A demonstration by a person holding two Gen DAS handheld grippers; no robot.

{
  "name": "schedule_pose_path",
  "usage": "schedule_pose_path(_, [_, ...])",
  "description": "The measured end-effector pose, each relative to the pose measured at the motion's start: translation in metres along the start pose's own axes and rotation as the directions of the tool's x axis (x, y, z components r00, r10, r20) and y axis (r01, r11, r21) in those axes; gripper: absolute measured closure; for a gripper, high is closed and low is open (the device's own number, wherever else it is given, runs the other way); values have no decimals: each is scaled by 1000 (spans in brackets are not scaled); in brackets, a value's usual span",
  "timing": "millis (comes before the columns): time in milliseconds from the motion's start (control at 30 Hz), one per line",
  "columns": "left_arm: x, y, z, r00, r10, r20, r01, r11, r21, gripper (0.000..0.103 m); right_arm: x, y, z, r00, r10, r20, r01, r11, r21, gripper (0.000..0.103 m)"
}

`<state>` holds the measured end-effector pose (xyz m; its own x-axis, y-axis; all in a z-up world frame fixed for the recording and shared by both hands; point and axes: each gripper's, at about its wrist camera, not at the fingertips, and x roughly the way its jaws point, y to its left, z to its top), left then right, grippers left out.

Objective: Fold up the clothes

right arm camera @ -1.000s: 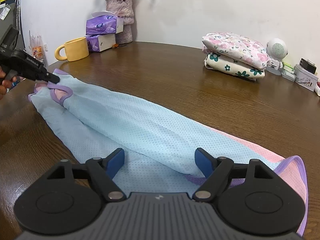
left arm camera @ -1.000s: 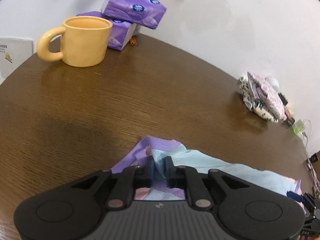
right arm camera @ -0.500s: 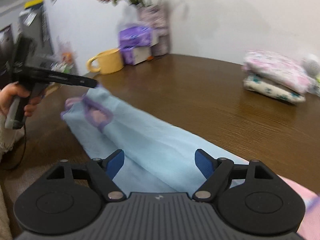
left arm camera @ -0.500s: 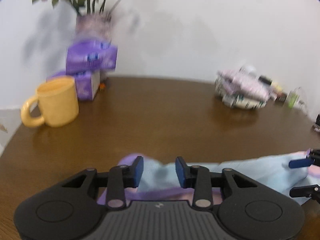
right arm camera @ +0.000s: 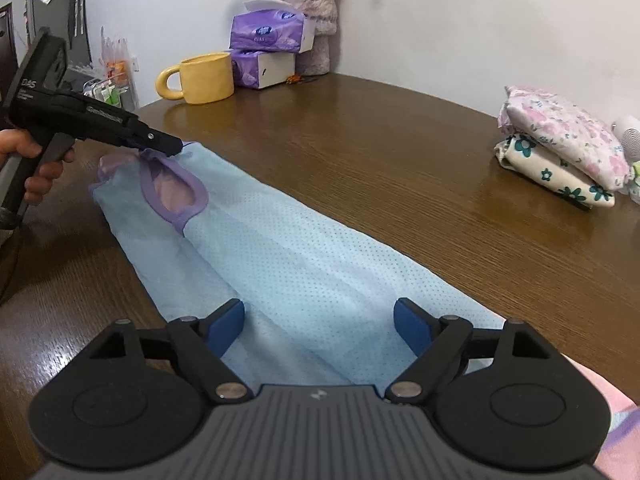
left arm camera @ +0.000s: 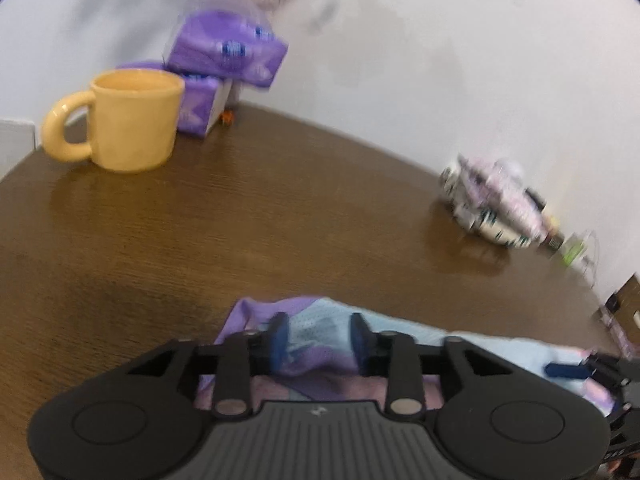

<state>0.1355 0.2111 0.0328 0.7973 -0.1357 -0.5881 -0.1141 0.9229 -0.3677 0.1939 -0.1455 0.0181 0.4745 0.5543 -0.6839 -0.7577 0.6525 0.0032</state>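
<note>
A light blue mesh garment (right arm camera: 304, 264) with purple trim and a pink lining lies folded lengthwise into a long strip on the brown wooden table (right arm camera: 400, 168). My left gripper (left arm camera: 319, 338) is open, its blue pads either side of the purple-trimmed shoulder end (left arm camera: 316, 328). In the right wrist view the left gripper (right arm camera: 176, 148) touches that end at the far left. My right gripper (right arm camera: 319, 320) is open wide and empty, just above the garment's near end. Its blue fingertips (left arm camera: 564, 370) show at the lower right of the left wrist view.
A yellow mug (right arm camera: 200, 79), purple tissue packs (right arm camera: 268, 34) and a vase (right arm camera: 310, 16) stand at the table's far left. A stack of folded floral clothes (right arm camera: 560, 144) lies at the far right beside small items. The wall runs behind the table.
My left gripper was shut on the shoulder end a second ago; it has opened and now sits low over it. My right gripper stayed open above the near end.
</note>
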Motion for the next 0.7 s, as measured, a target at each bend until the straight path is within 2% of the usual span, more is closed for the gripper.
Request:
schedule_pose_path(67, [-18,-4,-7,1000,-2,24,2,1000,-19,33,-12,-3,-2,1000,-9,23,9,1000,17,16])
schedule_pose_path(133, [-36,-7,-14,999,-3,49,5,999,-38,26,-24,-7,-7,998,-43,39,41,999,35,7])
schedule_pose_path(167, [-45,-9,-17,998,-4,61,7,999,-47,25,-30,-10,-11,997,-63,40,61,997,47,3])
schedule_pose_path(267, [-72,-15,-28,995,-5,97,12,997,-75,24,-42,-21,-24,993,-109,40,105,990,96,3])
schedule_pose_path(400, [-76,-12,-53,999,-44,7,44,976,-212,24,-56,-37,-39,987,-157,45,148,976,159,3])
schedule_pose_path(500, [-72,-8,-66,998,-51,-21,43,953,-302,24,-66,-47,-46,982,-178,64,163,968,190,3])
schedule_pose_path(700, [-49,-7,-62,999,49,-1,-46,933,-357,24,-78,-57,-53,978,-174,116,145,965,220,3])
